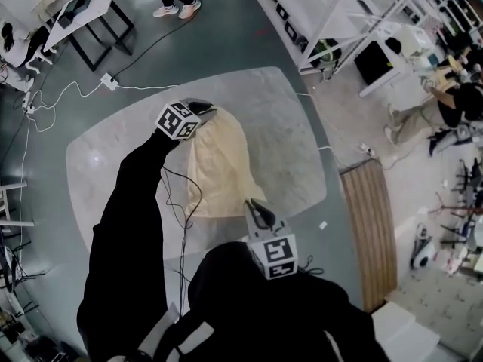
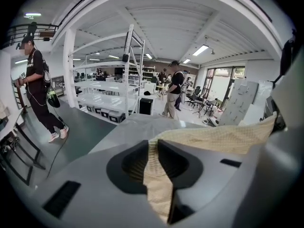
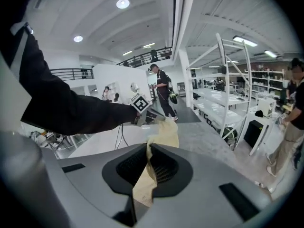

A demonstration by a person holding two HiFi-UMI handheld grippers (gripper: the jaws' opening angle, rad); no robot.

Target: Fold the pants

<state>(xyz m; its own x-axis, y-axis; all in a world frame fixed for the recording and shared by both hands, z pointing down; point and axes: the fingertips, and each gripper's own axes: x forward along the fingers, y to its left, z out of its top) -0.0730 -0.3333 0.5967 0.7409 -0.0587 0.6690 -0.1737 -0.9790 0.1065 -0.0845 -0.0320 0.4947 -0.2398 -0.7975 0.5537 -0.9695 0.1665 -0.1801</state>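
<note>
Grey table (image 1: 290, 127), head view: tan pants (image 1: 220, 173) stretched btwn left gripper (image 1: 202, 108) at far end & right gripper (image 1: 253, 205) at near end. Left gripper view: jaws pinched on fabric. Right gripper view: same, clamped on cloth edge. Prob. mid-fold; ends not yet brought together.

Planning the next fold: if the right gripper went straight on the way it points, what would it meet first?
Most likely the pants that the right gripper itself holds, spread ahead on the grey table; beyond them, the left gripper. Depth is unclear.
</note>
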